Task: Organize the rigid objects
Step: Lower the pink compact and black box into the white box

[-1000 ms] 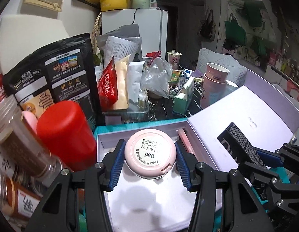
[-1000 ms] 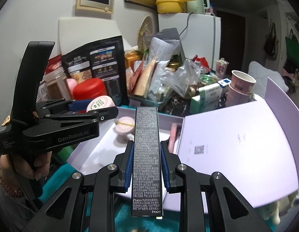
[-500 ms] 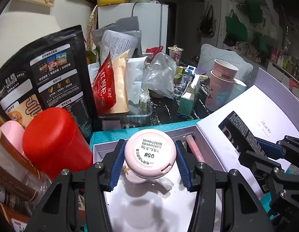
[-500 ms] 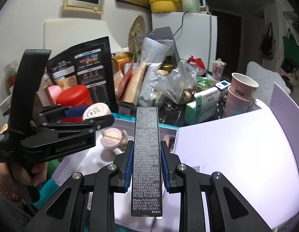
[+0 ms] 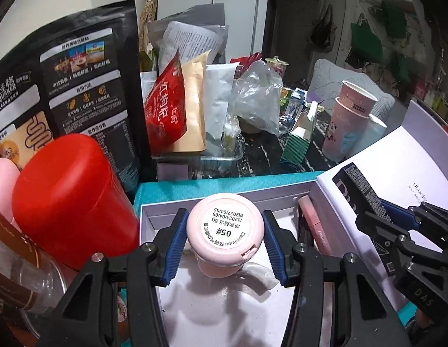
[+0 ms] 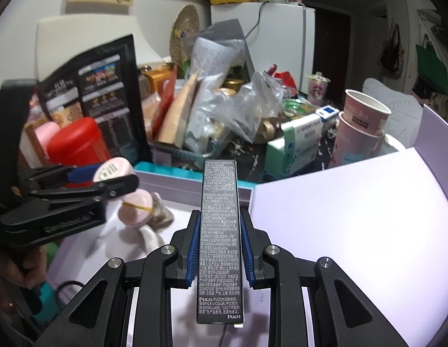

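Note:
My left gripper (image 5: 225,241) is shut on a round pink compact (image 5: 225,230) with a white "05#" label, and hangs over the open lavender box (image 5: 147,212). Just below it, inside the box, lies a second pink compact (image 6: 135,206) with a yellow band. A pink tube (image 5: 313,227) lies along the box's right wall. My right gripper (image 6: 219,250) is shut on a long black carton (image 6: 219,231) with white print, above the box and its raised lid (image 6: 354,225). The right wrist view shows the left gripper (image 6: 108,177) at the left, and the left wrist view shows the right gripper (image 5: 394,228) at the right.
A red canister (image 5: 70,199) and a black oat bag (image 5: 67,86) stand close on the left of the box. Behind it are a clear tray of packets (image 5: 195,110), a green-and-white carton (image 6: 299,144) and stacked pink paper cups (image 5: 351,121). A teal cloth (image 5: 224,180) lies under the box.
Both grippers have moved forward and down over the box, each still holding its item. The second compact in the box has come into view beneath the left gripper.

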